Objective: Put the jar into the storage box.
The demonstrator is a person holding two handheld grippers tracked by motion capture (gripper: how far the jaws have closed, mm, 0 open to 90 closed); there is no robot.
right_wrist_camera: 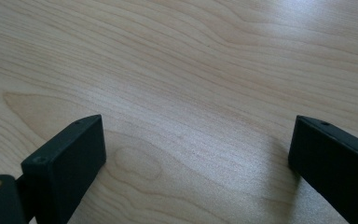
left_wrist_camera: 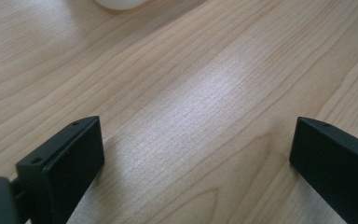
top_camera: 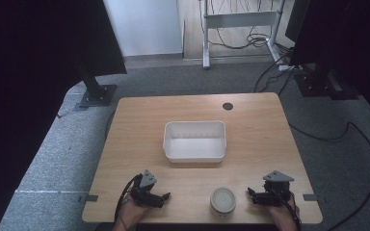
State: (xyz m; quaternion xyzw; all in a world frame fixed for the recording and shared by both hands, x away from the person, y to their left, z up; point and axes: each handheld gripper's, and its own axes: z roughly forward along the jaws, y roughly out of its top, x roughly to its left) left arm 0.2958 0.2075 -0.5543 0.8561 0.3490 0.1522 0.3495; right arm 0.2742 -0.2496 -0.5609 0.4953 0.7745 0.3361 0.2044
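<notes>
I see a small round container standing upright near the desk's front edge, whitish, with a pale lid showing concentric rings on top. It sits between my two tongs, closer to the right one. Behind it, mid-desk, rests a white rectangular bin, open side up, with nothing inside.

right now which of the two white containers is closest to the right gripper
The small round jar at the table's near edge, just beside the right gripper. The rectangular bin sits farther back, mid-table.
</notes>
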